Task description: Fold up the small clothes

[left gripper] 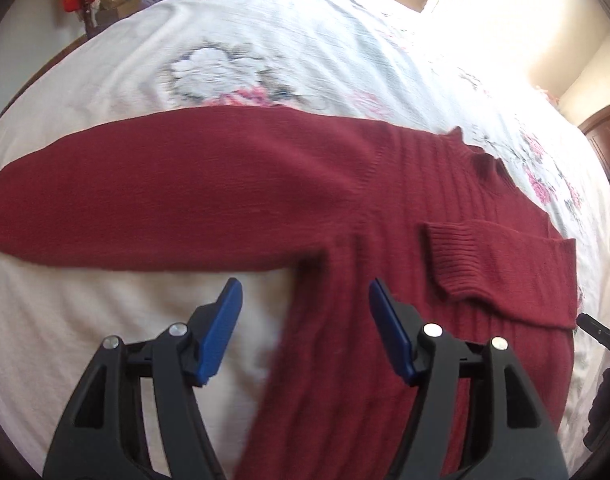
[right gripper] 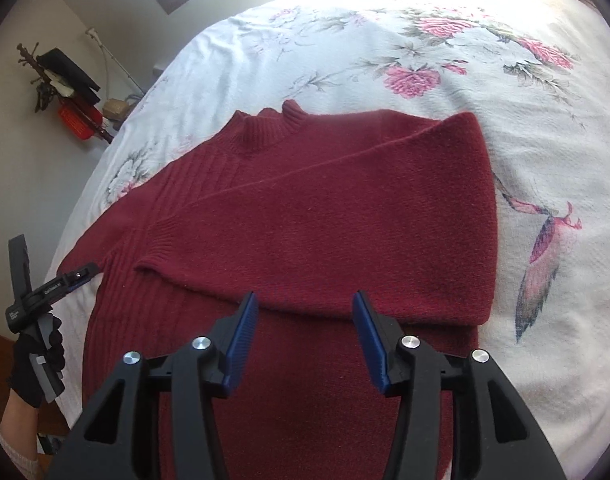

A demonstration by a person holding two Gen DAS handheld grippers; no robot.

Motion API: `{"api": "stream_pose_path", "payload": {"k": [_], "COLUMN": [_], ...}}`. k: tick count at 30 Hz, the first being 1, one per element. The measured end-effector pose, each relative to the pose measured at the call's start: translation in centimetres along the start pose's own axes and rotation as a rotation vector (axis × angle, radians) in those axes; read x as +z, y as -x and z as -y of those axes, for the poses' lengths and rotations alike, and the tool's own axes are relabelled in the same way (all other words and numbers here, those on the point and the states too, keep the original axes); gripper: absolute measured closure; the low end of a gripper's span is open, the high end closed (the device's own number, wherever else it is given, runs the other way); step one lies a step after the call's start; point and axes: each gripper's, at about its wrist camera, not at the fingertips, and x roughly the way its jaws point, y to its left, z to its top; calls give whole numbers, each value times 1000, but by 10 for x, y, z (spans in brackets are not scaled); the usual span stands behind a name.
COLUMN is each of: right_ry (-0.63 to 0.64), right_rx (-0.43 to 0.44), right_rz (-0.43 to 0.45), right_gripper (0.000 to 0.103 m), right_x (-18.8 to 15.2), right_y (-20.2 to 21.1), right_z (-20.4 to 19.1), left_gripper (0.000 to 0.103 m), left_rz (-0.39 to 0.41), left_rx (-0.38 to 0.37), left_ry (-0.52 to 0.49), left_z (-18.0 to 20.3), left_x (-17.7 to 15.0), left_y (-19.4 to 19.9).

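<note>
A dark red knitted sweater [right gripper: 305,232] lies flat on a bed covered with a white bedspread [right gripper: 545,128] printed with pink flowers and a bird. The sweater's ribbed collar [right gripper: 265,128] points toward the far side of the bed. One sleeve is folded across the chest, its ribbed cuff [left gripper: 449,260] resting on the body of the garment; the other sleeve [left gripper: 145,196] stretches straight out sideways over the bedspread. The left gripper [left gripper: 305,300] hovers over the spot where the outstretched sleeve meets the sweater's side, its blue-padded jaws spread wide and holding nothing. The right gripper [right gripper: 305,312] hovers over the lower edge of the folded sleeve, its jaws likewise wide apart and empty. In the right wrist view the left gripper shows at the sweater's edge, held by a black-gloved hand [right gripper: 37,360]. Beyond the bed, by the wall, stands a coat rack [right gripper: 53,80] with dark items hung on it, and near its foot sits a red basket [right gripper: 79,120]; what the basket contains cannot be made out.
</note>
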Motion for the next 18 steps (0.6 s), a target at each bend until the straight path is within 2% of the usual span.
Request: {"api": "stream_pose_path", "payload": {"k": [3,9,13,18], "right_ry": [23,36,36,25], "right_rx": [-8,18,16,7], "right_rz": [-24,-50,-61,-70], "right_gripper": [53,53,53,53], "right_x": [0,-1,-3,-5], "right_y": [-13,-33,-42,-49], "right_z": [-17,-41,-48,-43], "left_gripper": [36,36,36,36], "left_rz": [0,42,85,137], "left_rx": [41,20,1,-21], "left_ry": [124,399,533,628], "left_z": [-68,-171,-219,-254], "left_x": [-2,-5,-3,3], "left_y": [13,27,27,26]}}
